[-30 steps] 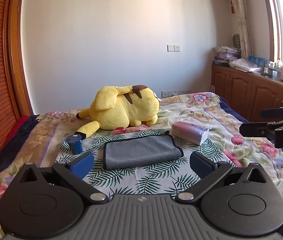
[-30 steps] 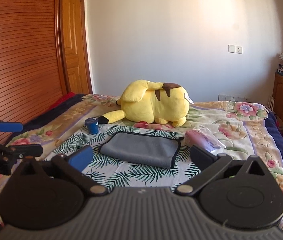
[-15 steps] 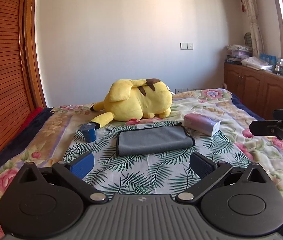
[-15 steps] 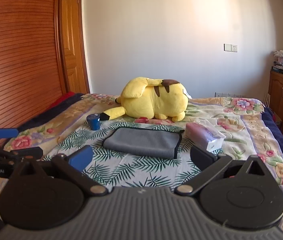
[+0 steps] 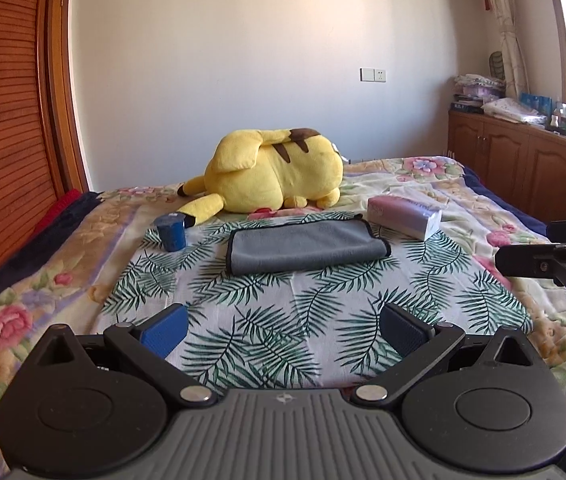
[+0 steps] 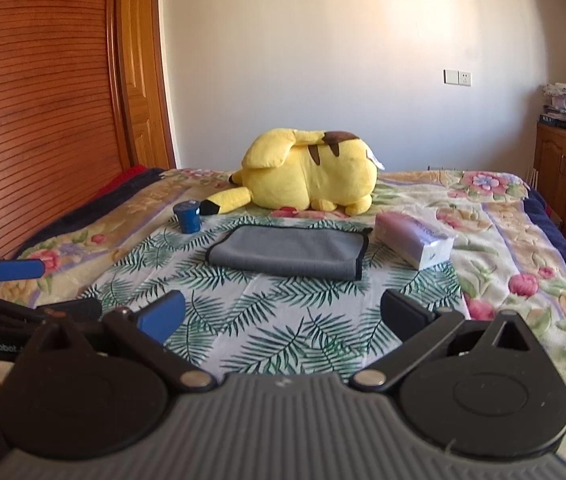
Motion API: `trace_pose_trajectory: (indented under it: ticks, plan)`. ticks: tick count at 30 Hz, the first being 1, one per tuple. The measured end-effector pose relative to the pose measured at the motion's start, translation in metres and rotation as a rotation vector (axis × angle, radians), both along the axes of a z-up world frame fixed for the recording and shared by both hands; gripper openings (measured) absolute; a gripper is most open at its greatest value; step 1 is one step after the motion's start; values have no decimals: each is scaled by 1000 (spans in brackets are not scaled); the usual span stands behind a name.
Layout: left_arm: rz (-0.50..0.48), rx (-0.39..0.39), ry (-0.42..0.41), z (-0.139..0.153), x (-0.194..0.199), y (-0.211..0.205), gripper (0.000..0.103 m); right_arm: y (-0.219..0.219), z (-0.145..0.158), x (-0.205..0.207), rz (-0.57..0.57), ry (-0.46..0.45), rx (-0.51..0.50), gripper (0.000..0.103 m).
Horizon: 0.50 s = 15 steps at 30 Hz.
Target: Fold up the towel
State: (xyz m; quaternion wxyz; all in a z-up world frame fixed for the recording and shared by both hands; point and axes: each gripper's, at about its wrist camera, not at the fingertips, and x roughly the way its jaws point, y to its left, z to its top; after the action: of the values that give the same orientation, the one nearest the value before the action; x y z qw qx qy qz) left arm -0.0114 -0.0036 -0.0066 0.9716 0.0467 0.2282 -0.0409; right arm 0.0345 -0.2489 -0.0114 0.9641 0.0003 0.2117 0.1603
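A grey towel (image 5: 303, 246) with a dark edge lies folded flat on a palm-leaf cloth (image 5: 283, 320) on the bed; it also shows in the right wrist view (image 6: 289, 252). My left gripper (image 5: 283, 330) is open and empty, held back from the towel above the cloth's near part. My right gripper (image 6: 283, 314) is open and empty, also short of the towel. The right gripper shows at the right edge of the left wrist view (image 5: 555, 256), and the left gripper at the left edge of the right wrist view (image 6: 31, 288).
A yellow plush toy (image 5: 275, 178) lies behind the towel. A small blue cup (image 5: 170, 232) stands to the towel's left, a pink tissue pack (image 5: 403, 216) to its right. A wooden wardrobe (image 6: 43, 100) is left of the bed, cabinets (image 5: 523, 168) on the right.
Both grippers have drawn back and levelled, so the towel sits farther away and higher in both views. The towel has not moved. Both grippers stay open.
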Motion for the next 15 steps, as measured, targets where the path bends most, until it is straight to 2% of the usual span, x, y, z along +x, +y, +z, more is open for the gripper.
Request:
trace_pose_trajectory:
  ticks: [8,15]
  plan:
    - [26,-21,14,-18,3,8,87,8,-18,1,3,15,-14,103]
    - [33,2,14,-25,3,9,87,4,-25,1,-15,5,1,103]
